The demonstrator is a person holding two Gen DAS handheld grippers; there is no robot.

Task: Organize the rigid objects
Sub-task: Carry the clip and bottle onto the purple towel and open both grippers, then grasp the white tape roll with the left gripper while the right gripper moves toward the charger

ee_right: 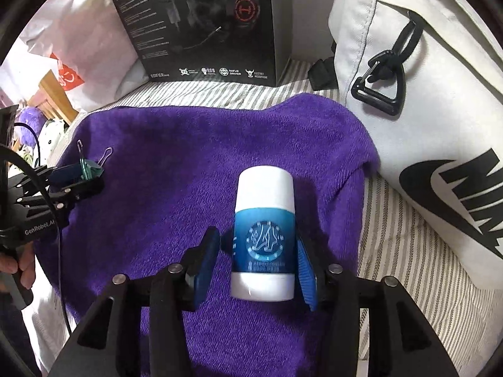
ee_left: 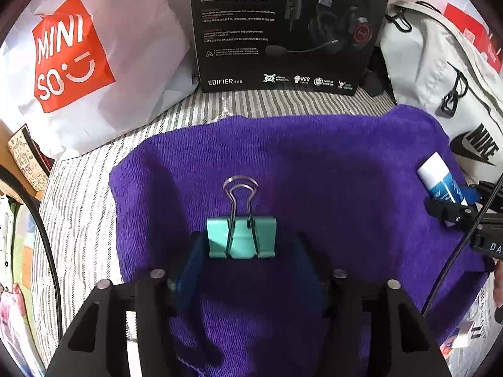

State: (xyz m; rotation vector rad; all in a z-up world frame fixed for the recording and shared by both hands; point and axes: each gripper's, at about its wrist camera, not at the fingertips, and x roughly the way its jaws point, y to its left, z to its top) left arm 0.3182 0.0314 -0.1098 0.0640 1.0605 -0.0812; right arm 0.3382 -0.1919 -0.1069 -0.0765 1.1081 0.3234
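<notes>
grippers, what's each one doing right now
left gripper: open, binder clip between the jaws.
right gripper: open, blue and white tube between the jaws.

A deep purple terry towel [ee_left: 314,169] lies over bedding striped in thin grey and off-white lines [ee_left: 75,201]. On the towel sits a mint-green metal binder clip [ee_left: 241,236] with bare silver wire handles. The plastic stick tube [ee_right: 264,235] has a white cap and white base, with a blue label that fades from teal to darker blue and carries a pale round emblem. Both grippers are black with blue pads [ee_right: 206,260]. Behind stand a black cardboard headset box [ee_left: 283,28] printed with white and red text, a white plastic bag [ee_left: 94,47] bearing an orange-red square with white lettering, and an off-white fabric bag [ee_right: 424,100] with a black logo and black clips.
</notes>
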